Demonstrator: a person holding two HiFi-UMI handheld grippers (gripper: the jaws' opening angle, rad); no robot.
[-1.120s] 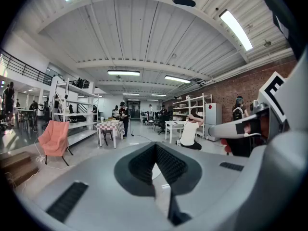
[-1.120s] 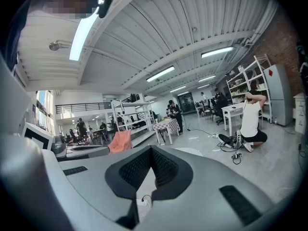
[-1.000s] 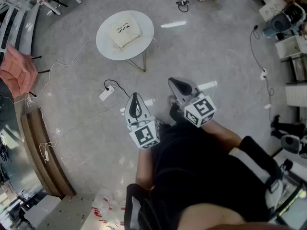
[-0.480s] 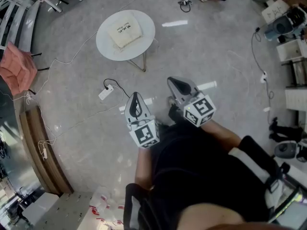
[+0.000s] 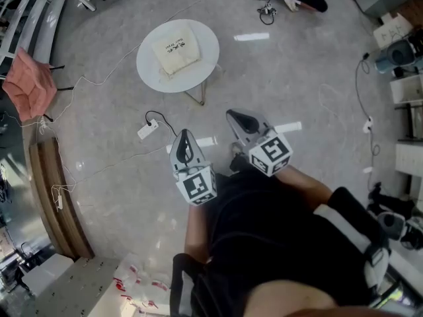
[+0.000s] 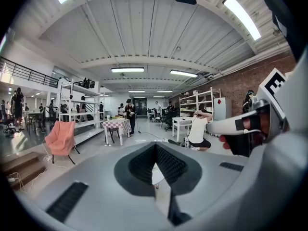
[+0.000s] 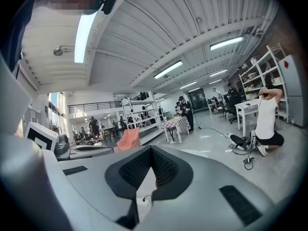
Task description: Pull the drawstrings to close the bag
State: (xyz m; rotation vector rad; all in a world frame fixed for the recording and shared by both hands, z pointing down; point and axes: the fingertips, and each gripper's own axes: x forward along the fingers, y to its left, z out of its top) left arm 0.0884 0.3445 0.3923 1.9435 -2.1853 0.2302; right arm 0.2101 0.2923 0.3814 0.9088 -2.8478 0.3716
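**Head view.** There are two grippers, one bag and one counter. The left gripper (image 5: pixel 184 140) and the right gripper (image 5: pixel 238 119) hang side by side close to the person's body, tips toward the far floor. The one bag (image 5: pixel 176 48) lies flat on a single round white counter (image 5: pixel 193 81), far from both grippers and a little to their left, touching neither. The bag is cream, roughly square and slightly puffed like a cushion, with a small dark print on its top. Its drawstrings are too small to make out. One white power strip (image 5: pixel 147 131) with a black cable lies on the floor between the counter and the left gripper. One pink chair (image 5: pixel 26 91) stands at the far left.

**Left gripper view.** The two fingers (image 6: pixel 142 167) of the left gripper (image 6: pixel 155 148) are pressed together, their dark ribbed pads meeting in a point with nothing between them. A patch of the white counter (image 6: pixel 156 174) shows through the notch below. One pink chair (image 6: pixel 60 138) stands at the left, and one crouching person (image 6: pixel 197 131) in a white top is at the far right.

**Right gripper view.** The right gripper (image 7: pixel 150 150) has its two fingers (image 7: pixel 137 170) closed in the same way and grips nothing. The power strip (image 7: pixel 143 199) shows through the notch. The pink chair (image 7: pixel 127 138) is far off, and the crouching person (image 7: pixel 267 121) is at the right.
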